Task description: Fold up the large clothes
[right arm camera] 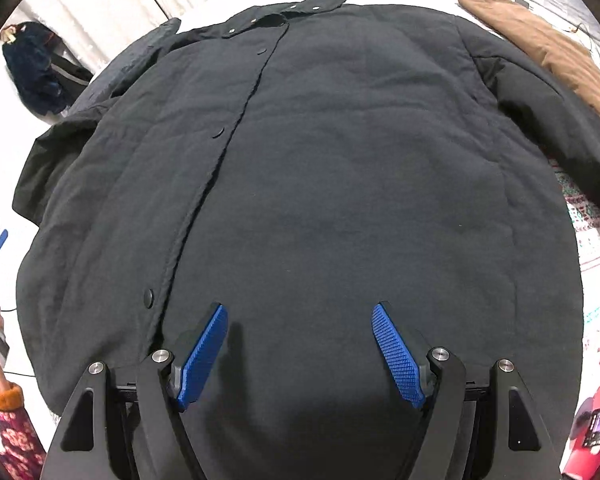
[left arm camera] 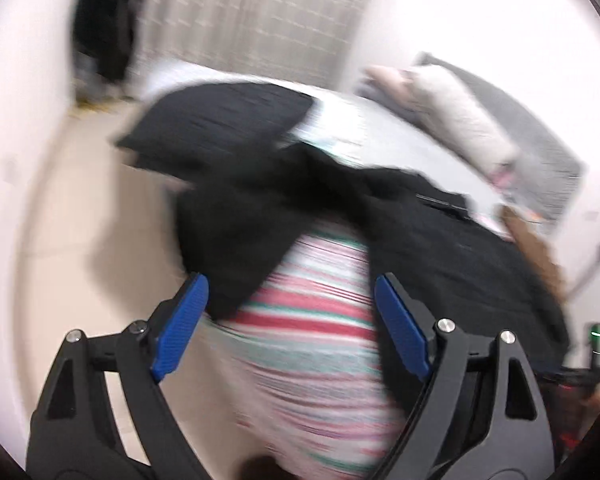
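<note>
While the black coat (right arm camera: 320, 160) lies flat and buttoned on the bed (left arm camera: 400, 148), both the left hand-held gripper (left arm camera: 290, 320) and right hand-held gripper (right arm camera: 300, 356) gape wide and empty, so folding looks unstarted, next likely grabbing a sleeve (right arm camera: 56, 160) to fold inward

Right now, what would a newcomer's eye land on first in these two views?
The big dark padded snap-front coat spread flat on the bed, filling the right wrist view beneath the open right gripper. A brown quilted garment lies along its upper right edge. In the blurred left wrist view, the left gripper stands open over a red-and-green striped sheet.
</note>
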Tool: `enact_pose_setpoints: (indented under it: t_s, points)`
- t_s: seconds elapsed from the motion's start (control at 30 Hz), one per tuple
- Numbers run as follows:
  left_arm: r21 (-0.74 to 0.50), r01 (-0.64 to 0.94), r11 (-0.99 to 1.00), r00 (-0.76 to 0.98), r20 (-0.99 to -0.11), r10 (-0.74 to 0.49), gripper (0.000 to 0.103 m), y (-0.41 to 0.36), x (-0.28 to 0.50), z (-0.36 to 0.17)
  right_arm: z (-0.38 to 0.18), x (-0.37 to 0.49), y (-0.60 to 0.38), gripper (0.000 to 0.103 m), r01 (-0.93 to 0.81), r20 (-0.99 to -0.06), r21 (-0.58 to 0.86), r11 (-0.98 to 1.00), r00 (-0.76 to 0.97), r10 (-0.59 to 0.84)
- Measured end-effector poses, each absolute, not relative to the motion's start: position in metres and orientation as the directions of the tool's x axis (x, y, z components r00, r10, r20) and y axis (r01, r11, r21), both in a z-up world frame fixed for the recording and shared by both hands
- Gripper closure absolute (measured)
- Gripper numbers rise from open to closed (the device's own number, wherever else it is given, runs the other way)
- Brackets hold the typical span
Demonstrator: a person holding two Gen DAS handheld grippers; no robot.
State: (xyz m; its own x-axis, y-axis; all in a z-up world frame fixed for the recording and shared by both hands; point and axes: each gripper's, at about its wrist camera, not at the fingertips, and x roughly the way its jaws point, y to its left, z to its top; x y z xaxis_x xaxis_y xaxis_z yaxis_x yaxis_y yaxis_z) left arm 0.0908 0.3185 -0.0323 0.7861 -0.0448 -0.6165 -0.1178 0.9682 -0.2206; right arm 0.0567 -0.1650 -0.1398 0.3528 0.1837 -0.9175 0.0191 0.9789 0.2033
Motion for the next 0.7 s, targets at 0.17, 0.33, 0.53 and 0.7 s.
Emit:
enact_pose_setpoints:
  t_s: [0.17,0.33,0.53,0.7]
  points:
    - [-0.159,-0.152,0.975,0.791,-0.612,0.024,0.027,0.357,0.133,-0.057,-0.139,0.064,-0.148,0.027,-0.014,-0.919,0.206,0.978,0.339,0.199]
    - [-0.276,-0.045,0.960,0.804,-0.581,-0.129,0.097,0.348,0.165,-0.065,-0.125,0.077,-0.120,0.027,-0.074,-0.919,0.191,0.979,0.337,0.205]
    - [-0.272,0.282,0.920,0.817,-0.435,-0.379,0.099,0.282,0.118,-0.035,-0.098,0.096,-0.072,0.027,-0.170,-0.895,0.213,0.962,0.362,0.262]
    - [-0.175,0.495,0.851,0.665,-0.555,-0.500,0.099,0.211,0.089,-0.071,-0.086,0.115,-0.016,0.027,-0.272,-0.843,0.330,0.904,0.347,0.412]
